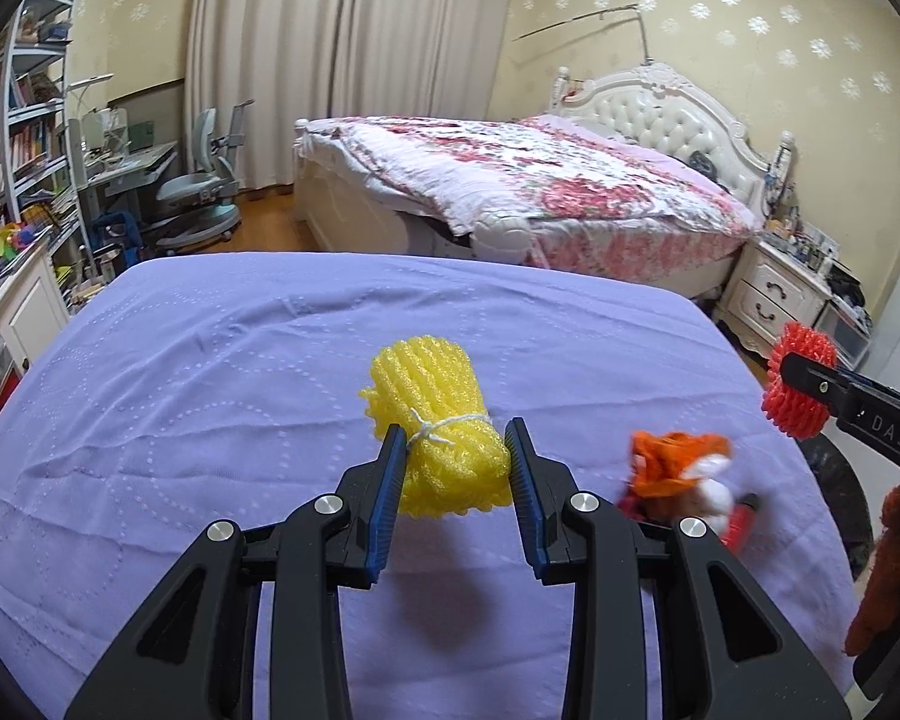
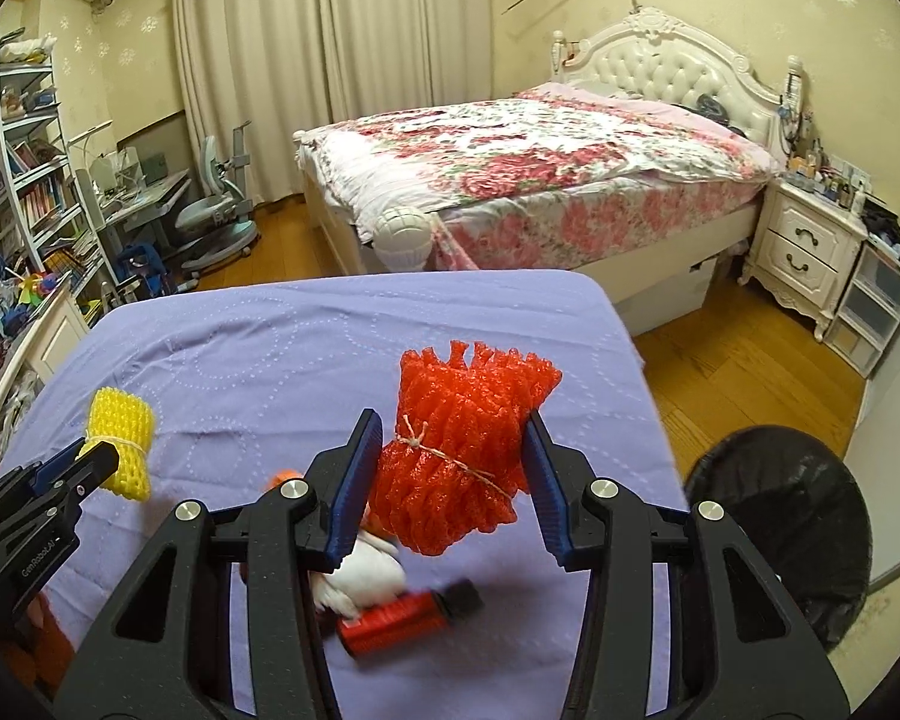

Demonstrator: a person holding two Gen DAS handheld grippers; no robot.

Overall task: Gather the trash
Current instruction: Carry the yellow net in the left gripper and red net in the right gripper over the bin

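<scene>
Left gripper [image 1: 455, 450] was clamped on the yellow foam net [image 1: 438, 420], raised above the purple cloth [image 1: 210, 396]. Right gripper [image 2: 453, 447] was clamped on the red foam net [image 2: 462, 444]. Below, blurred trash [image 2: 390, 600] was half-hidden; the black bin [image 2: 798, 528] was cut off.

Left wrist view: the camera sits just behind the left gripper [image 1: 456, 450], looking forward and downward along its fingers over the lilac cloth [image 1: 210, 390], with the right gripper [image 1: 801, 387] entering at the right edge. Right wrist view: the camera sits just behind the right gripper [image 2: 453, 450] at a like downward tilt and close range, with the left gripper [image 2: 111, 459] at the left edge and a black bin [image 2: 810, 516] low at the right. Both fisheye views share the cloth, the floral bed [image 1: 570, 180], the curtains [image 1: 330, 48] and the desk chair [image 1: 201, 186] beyond.
</scene>
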